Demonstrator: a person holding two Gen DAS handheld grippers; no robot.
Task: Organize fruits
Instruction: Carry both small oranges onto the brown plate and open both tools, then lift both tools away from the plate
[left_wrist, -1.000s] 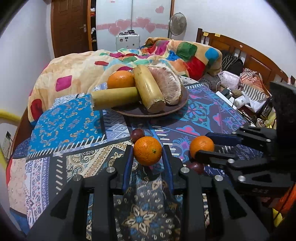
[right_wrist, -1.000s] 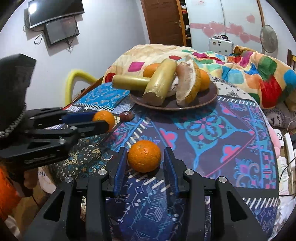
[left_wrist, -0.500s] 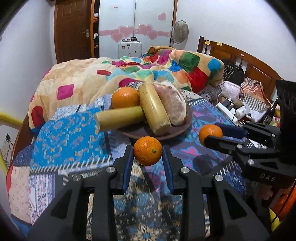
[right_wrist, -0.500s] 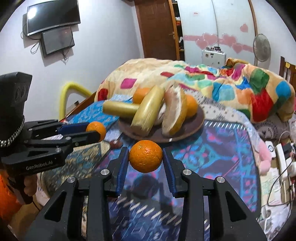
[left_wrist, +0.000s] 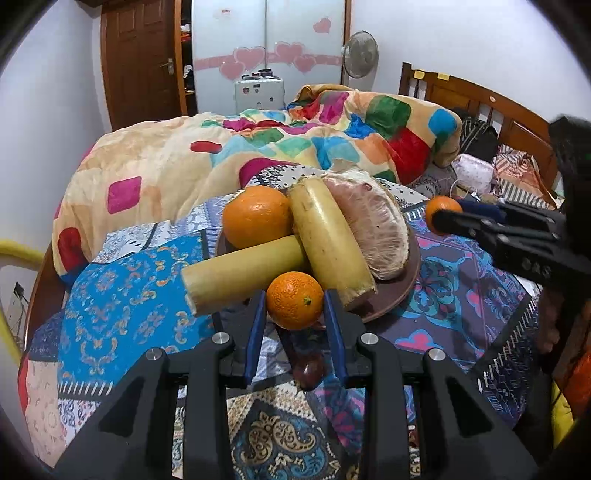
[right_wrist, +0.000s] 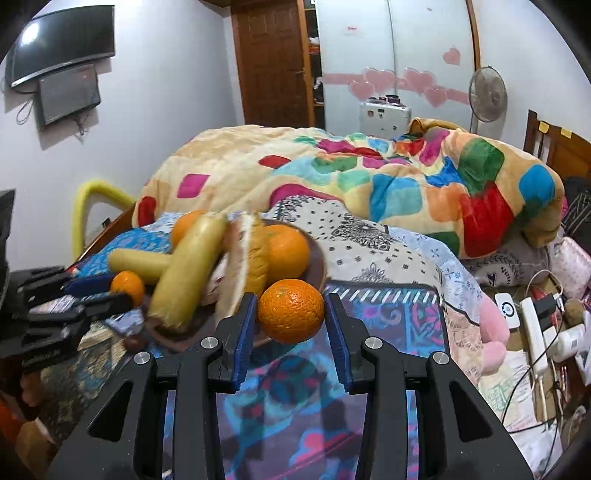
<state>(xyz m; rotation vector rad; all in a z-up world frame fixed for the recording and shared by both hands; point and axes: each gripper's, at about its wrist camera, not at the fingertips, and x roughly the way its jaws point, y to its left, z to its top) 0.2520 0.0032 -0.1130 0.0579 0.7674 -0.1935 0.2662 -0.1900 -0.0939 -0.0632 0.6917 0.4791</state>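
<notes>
Between each claw's fingers, an orange (left_wrist: 294, 300).

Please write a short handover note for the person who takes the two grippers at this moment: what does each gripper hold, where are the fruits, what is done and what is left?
Left gripper: shut on an orange, held in the air at the near rim of the brown plate.
Right gripper: shut on a second orange, held in the air near the plate's right side.
On the plate: two yellow stalk pieces, a peeled pomelo piece, two oranges.
Done: both loose oranges picked up.
Left: set both oranges on the plate. A small dark red fruit lies on the cloth below the left gripper; it probably goes next.
</notes>
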